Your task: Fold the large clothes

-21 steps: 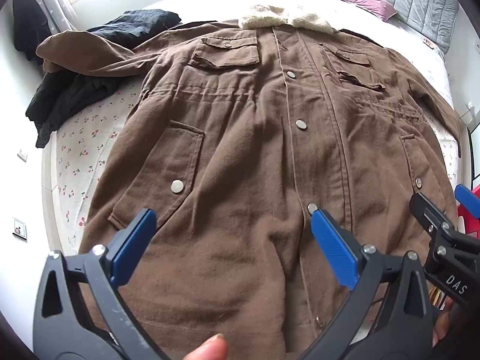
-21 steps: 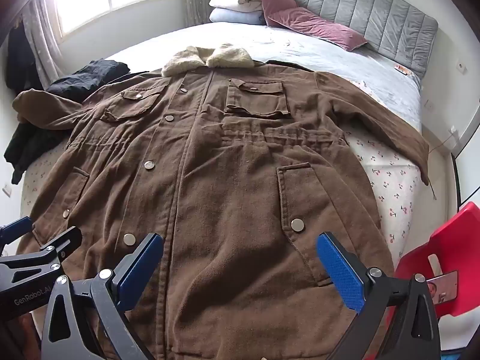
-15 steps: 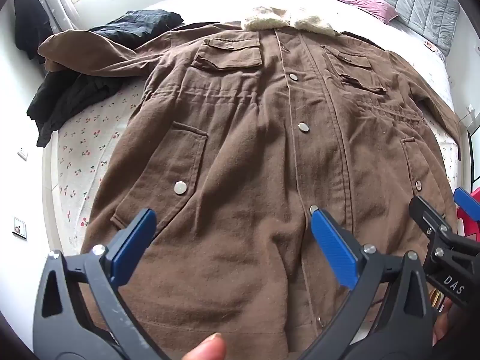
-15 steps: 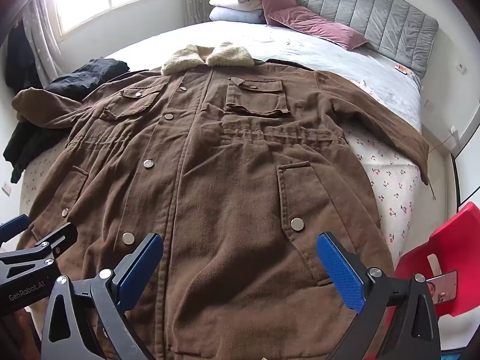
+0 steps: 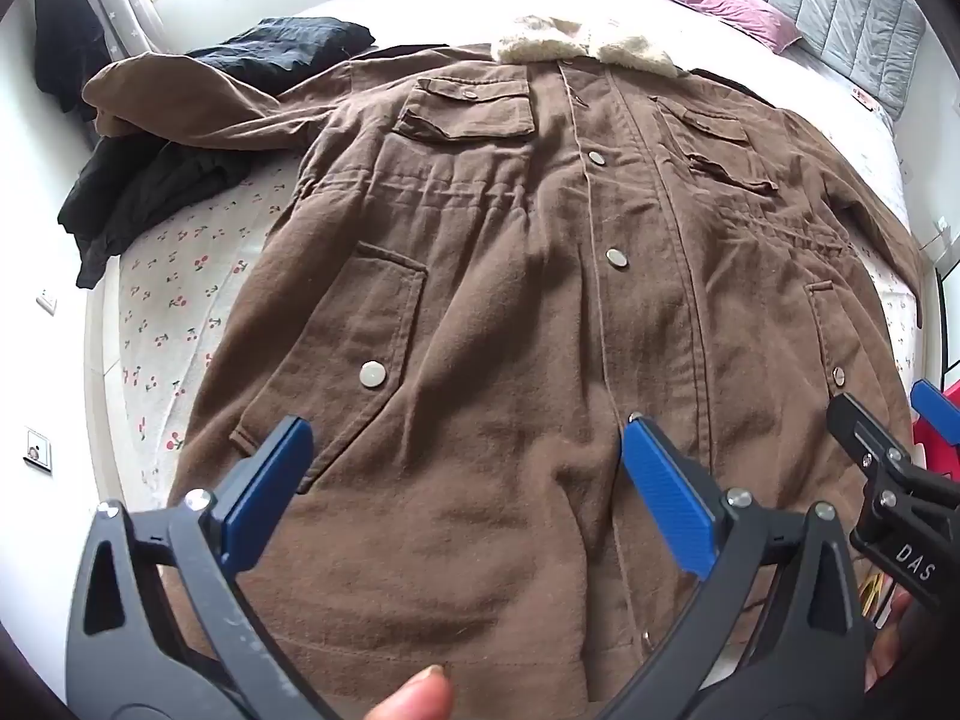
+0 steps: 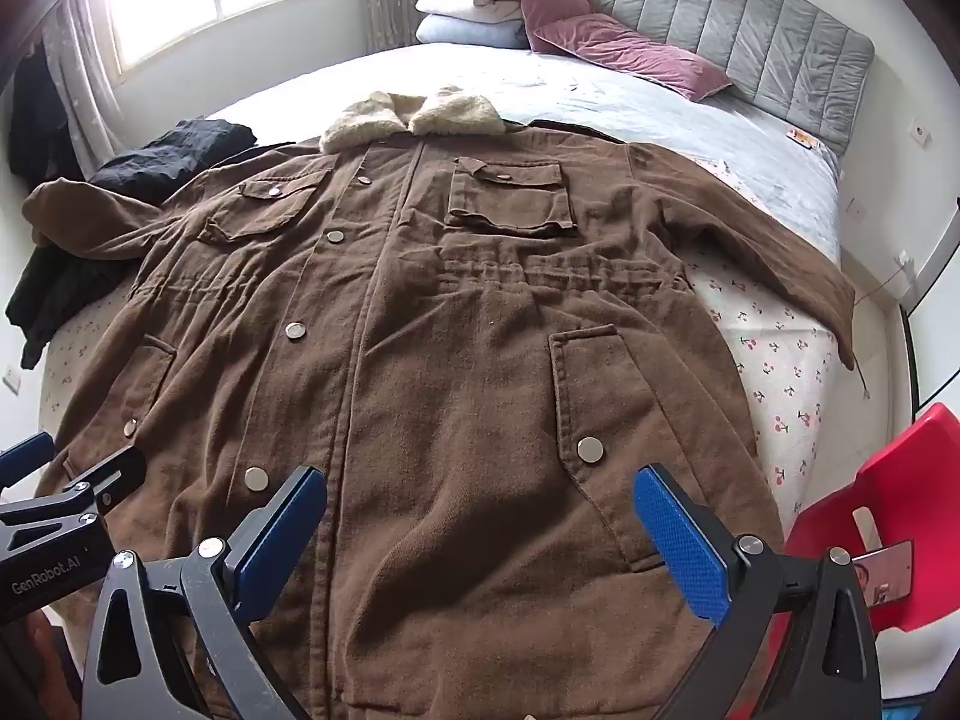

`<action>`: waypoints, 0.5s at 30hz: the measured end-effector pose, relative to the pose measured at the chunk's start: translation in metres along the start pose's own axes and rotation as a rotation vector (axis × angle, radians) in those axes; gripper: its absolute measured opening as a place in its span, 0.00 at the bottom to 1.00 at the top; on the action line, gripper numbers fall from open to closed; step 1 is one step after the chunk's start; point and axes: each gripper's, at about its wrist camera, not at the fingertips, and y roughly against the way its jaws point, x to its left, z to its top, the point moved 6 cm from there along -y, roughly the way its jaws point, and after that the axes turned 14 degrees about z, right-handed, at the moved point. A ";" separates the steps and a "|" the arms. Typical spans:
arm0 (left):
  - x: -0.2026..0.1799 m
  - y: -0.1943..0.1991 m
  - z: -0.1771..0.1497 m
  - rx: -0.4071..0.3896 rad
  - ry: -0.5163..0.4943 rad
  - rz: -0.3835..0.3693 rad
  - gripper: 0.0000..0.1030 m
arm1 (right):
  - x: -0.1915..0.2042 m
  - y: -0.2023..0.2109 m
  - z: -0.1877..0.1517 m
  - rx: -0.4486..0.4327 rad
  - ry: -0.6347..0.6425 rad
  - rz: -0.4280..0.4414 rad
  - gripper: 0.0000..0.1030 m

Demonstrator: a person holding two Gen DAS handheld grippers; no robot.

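Note:
A long brown coat (image 5: 510, 300) with a cream fleece collar (image 5: 564, 48) lies flat, front up and buttoned, on the bed; it also shows in the right wrist view (image 6: 456, 348). Its sleeves spread out to both sides. My left gripper (image 5: 465, 474) is open and empty, hovering above the lower left part of the coat near the hem. My right gripper (image 6: 480, 516) is open and empty above the lower right part. Each gripper shows at the edge of the other's view.
A pile of black clothes (image 5: 180, 138) lies at the bed's left edge, partly under the coat's left sleeve. Pink and white pillows (image 6: 540, 18) sit by the grey headboard (image 6: 750, 30). A red chair (image 6: 888, 510) stands at the bed's right.
Both grippers have drifted slightly; the coat sits a little lower in both views. Nothing was grasped and the coat has not moved.

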 end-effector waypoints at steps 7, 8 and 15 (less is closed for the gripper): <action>0.003 -0.001 0.000 -0.002 0.009 -0.001 1.00 | -0.001 0.001 0.001 0.000 -0.003 -0.002 1.00; 0.003 -0.001 0.000 0.000 0.009 -0.005 1.00 | -0.001 0.002 0.001 0.000 -0.003 -0.001 1.00; 0.004 -0.004 0.000 0.012 0.018 -0.022 1.00 | -0.002 0.000 0.001 0.004 -0.007 -0.001 1.00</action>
